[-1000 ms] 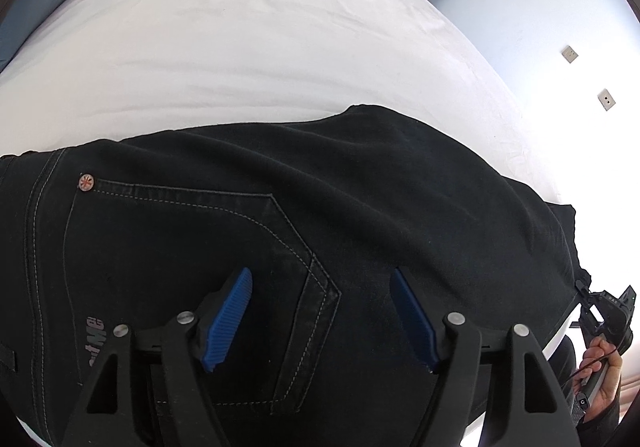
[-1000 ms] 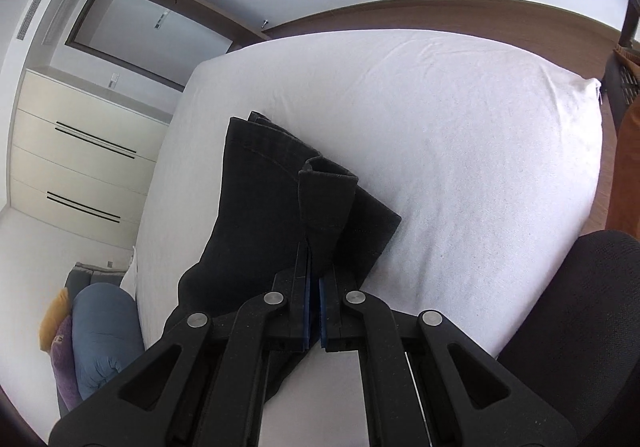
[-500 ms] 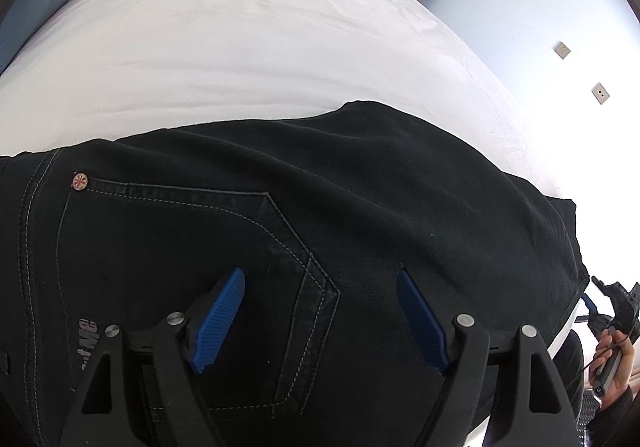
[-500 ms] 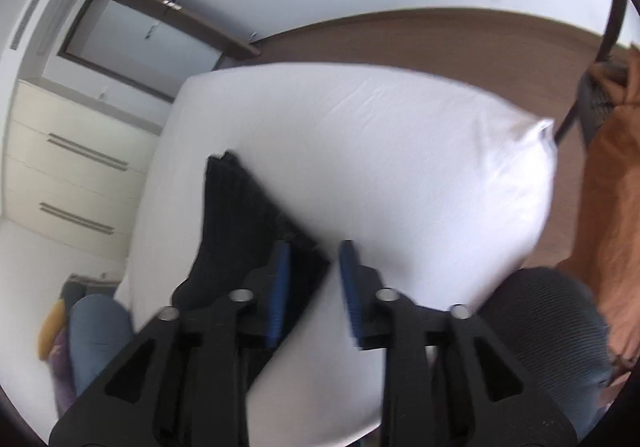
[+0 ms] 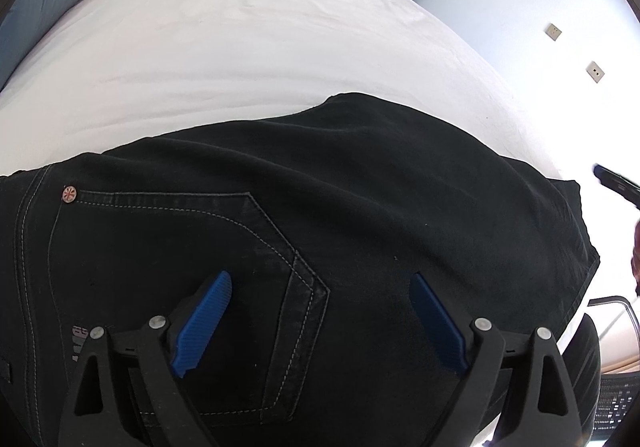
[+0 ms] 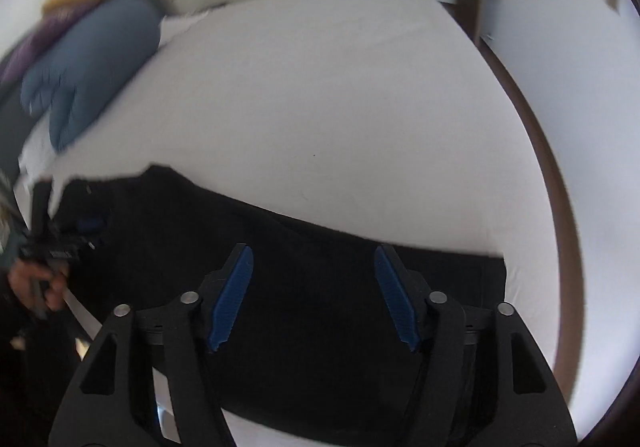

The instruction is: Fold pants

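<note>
Black jeans (image 5: 360, 207) lie flat on the white bed (image 5: 260, 47), back pocket with grey stitching and a copper rivet facing up. My left gripper (image 5: 320, 323) is open and empty, hovering over the pocket. In the right wrist view the jeans (image 6: 320, 287) stretch across the near part of the bed (image 6: 340, 107). My right gripper (image 6: 312, 295) is open and empty above them. The left gripper in a hand (image 6: 52, 247) shows at the far left, and the right gripper's tip (image 5: 616, 183) at the left view's right edge.
A blue pillow (image 6: 92, 59) with purple and yellow cushions lies at the head of the bed. White wardrobe and a door stand beyond. A black mesh chair (image 5: 592, 387) stands at the near right of the bed. A brown bed frame (image 6: 560, 207) edges the right side.
My right gripper let go of the pant-leg hem, opened wide and swung round to face the jeans from above. My left gripper stayed open and drew back slightly.
</note>
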{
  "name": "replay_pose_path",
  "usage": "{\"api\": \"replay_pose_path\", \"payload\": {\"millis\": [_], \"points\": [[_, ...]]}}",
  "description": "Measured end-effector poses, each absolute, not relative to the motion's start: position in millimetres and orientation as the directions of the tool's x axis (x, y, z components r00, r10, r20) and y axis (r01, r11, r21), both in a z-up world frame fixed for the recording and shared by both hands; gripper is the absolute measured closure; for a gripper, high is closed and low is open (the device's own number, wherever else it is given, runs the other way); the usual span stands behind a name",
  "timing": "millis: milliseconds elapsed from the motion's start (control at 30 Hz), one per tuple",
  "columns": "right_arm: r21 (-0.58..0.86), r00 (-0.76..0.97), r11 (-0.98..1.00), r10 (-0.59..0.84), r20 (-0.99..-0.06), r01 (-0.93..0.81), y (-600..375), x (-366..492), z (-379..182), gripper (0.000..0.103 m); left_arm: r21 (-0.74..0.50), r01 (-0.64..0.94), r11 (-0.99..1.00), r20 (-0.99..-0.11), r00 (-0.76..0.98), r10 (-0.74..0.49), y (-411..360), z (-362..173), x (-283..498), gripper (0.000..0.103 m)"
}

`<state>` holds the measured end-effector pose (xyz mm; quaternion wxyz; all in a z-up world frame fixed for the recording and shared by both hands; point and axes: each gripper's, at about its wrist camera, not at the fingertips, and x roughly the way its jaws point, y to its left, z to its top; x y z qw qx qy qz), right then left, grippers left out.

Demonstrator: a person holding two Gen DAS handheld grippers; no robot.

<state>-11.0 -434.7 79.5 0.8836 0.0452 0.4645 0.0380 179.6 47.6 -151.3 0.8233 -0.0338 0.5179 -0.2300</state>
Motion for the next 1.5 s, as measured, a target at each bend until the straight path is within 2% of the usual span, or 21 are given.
{"api": "replay_pose_path", "payload": {"millis": [100,167,200,267,400,500,600,700,800,833,900,967,1033,1067,1100,1200,1333,1500], "points": [[-0.003,0.492,0.986,0.080,-0.867,-0.164,-422,32,67,0.060,-0.325,0.352,0.878,-0.824,0.351,-0.445,56,-152,181,0.011],[-0.167,0.437,0.945,-0.029,-0.899,-0.281,-411,43,51,0.064,-0.333,0.360,0.872,-0.820,0.346,-0.456,58,-152,181,0.011],[-0.194,0.403,0.924,-0.048,-0.914,-0.329,-412,55,41,0.065,-0.336,0.366,0.868,-0.818,0.344,-0.461,60,-152,181,0.011],[-0.159,0.343,0.906,-0.016,-0.939,-0.393,-414,54,30,0.066,-0.341,0.372,0.863,-0.814,0.343,-0.469,61,-153,182,0.010],[-0.113,0.277,0.908,0.004,-0.961,-0.403,-424,52,13,0.066,-0.353,0.375,0.857,-0.805,0.345,-0.483,59,-154,183,0.004],[-0.161,0.236,0.891,-0.063,-0.970,-0.425,-415,56,-15,0.066,-0.341,0.383,0.859,-0.807,0.349,-0.476,55,-155,183,0.002],[-0.193,0.265,0.883,-0.082,-0.961,-0.428,-406,54,-23,0.066,-0.324,0.389,0.862,-0.813,0.351,-0.464,49,-155,182,0.001],[-0.199,0.302,0.908,-0.085,-0.949,-0.368,-411,55,-22,0.073,-0.315,0.388,0.866,-0.816,0.356,-0.456,40,-155,182,0.001],[-0.274,0.375,0.922,-0.160,-0.913,-0.273,-419,55,-22,0.093,-0.315,0.380,0.870,-0.814,0.364,-0.453,40,-155,182,0.001],[-0.321,0.400,0.923,-0.217,-0.890,-0.214,-423,55,-22,0.103,-0.317,0.374,0.871,-0.813,0.366,-0.453,39,-154,182,0.001],[-0.382,0.415,0.921,-0.320,-0.851,-0.072,-438,57,-27,0.103,-0.324,0.364,0.873,-0.811,0.369,-0.454,42,-156,181,0.001],[-0.313,0.412,0.941,-0.339,-0.846,0.133,-468,52,-21,0.103,-0.337,0.351,0.873,-0.806,0.371,-0.461,41,-156,181,0.001],[-0.155,0.448,0.971,-0.223,-0.866,0.185,-481,41,-6,0.102,-0.353,0.342,0.871,-0.799,0.374,-0.471,43,-156,182,0.001],[-0.029,0.493,0.994,-0.079,-0.866,0.108,-477,34,4,0.100,-0.361,0.340,0.868,-0.795,0.375,-0.477,43,-156,182,0.001],[0.018,0.519,1.000,0.007,-0.855,0.015,-465,28,14,0.100,-0.364,0.340,0.867,-0.792,0.377,-0.480,45,-158,181,0.001],[-0.044,0.511,0.973,0.081,-0.856,-0.227,-420,20,30,0.100,-0.354,0.343,0.870,-0.793,0.384,-0.473,44,-158,182,0.001],[-0.026,0.448,0.935,0.144,-0.883,-0.353,-393,35,28,0.100,-0.354,0.340,0.871,-0.793,0.386,-0.472,45,-156,179,0.001],[-0.036,0.344,0.881,0.146,-0.928,-0.472,-370,65,3,0.100,-0.378,0.346,0.859,-0.781,0.379,-0.496,52,-156,179,0.001]]}}
